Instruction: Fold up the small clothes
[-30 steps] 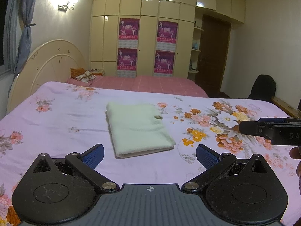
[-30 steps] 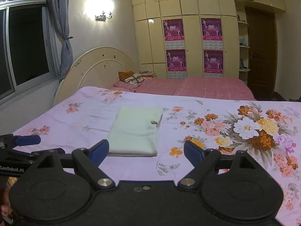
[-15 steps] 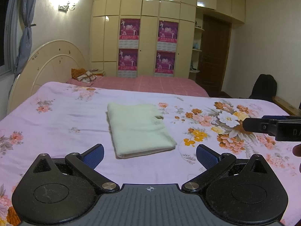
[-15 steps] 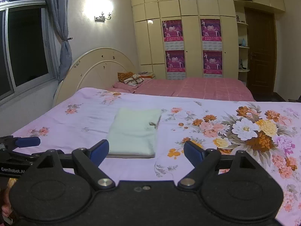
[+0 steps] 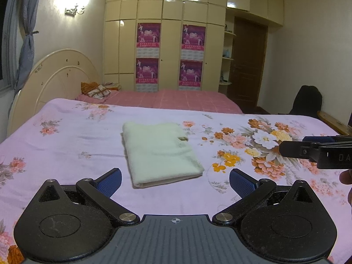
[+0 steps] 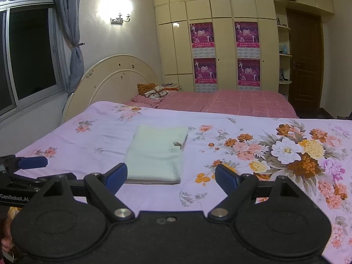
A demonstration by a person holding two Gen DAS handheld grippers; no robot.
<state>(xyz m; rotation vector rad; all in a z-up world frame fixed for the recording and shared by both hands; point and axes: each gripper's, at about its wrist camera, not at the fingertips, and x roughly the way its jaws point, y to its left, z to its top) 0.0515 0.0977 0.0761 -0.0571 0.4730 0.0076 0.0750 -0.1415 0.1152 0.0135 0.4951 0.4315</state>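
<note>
Left wrist: folded garment (image 5: 161,151) on bedspread (image 5: 66,140).

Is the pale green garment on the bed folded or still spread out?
Folded: the pale green garment lies as a compact rectangle with stacked layers at its near edge, and neither gripper touches it.

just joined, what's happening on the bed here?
A person holds two claws over the floral bedsheet. The pale green cloth lies folded into a neat rectangle on it, untouched. The left claw and right claw are both open and empty, short of the cloth. The fold looks finished.
</note>
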